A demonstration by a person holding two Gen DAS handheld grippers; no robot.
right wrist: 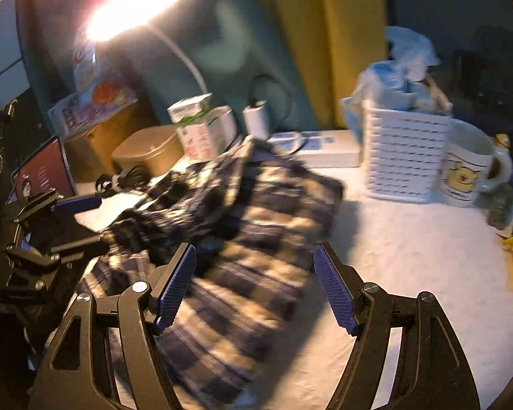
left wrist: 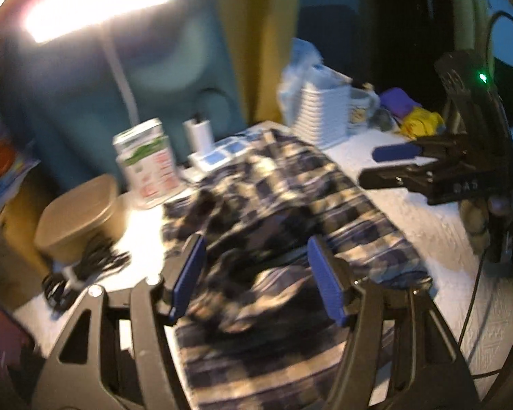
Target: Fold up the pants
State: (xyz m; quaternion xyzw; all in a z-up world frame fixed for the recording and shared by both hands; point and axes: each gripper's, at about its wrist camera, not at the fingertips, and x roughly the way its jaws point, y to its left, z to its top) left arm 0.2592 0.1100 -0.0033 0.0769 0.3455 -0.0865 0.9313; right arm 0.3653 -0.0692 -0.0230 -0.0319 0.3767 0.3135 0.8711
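Observation:
The dark blue and cream plaid pants (left wrist: 284, 205) lie bunched and partly folded on the white table (left wrist: 437, 239). My left gripper (left wrist: 256, 278) hovers over their near part, its blue pads wide apart and nothing pressed between them. In the right wrist view the pants (right wrist: 256, 239) spread left of centre. My right gripper (right wrist: 254, 283) stands open above their right edge, holding nothing. Each view shows the other gripper off to one side: the right gripper (left wrist: 383, 164) over bare table, the left gripper (right wrist: 85, 222) at the cloth's left edge. Both views are blurred.
Along the back stand a gold tin (right wrist: 147, 152), a carton (right wrist: 198, 126), a white charger (right wrist: 256, 119), a white slatted basket (right wrist: 403, 157) and a mug (right wrist: 468, 167). A lit lamp (right wrist: 133, 7) hangs above. A coiled black cable (left wrist: 82, 270) lies at the left.

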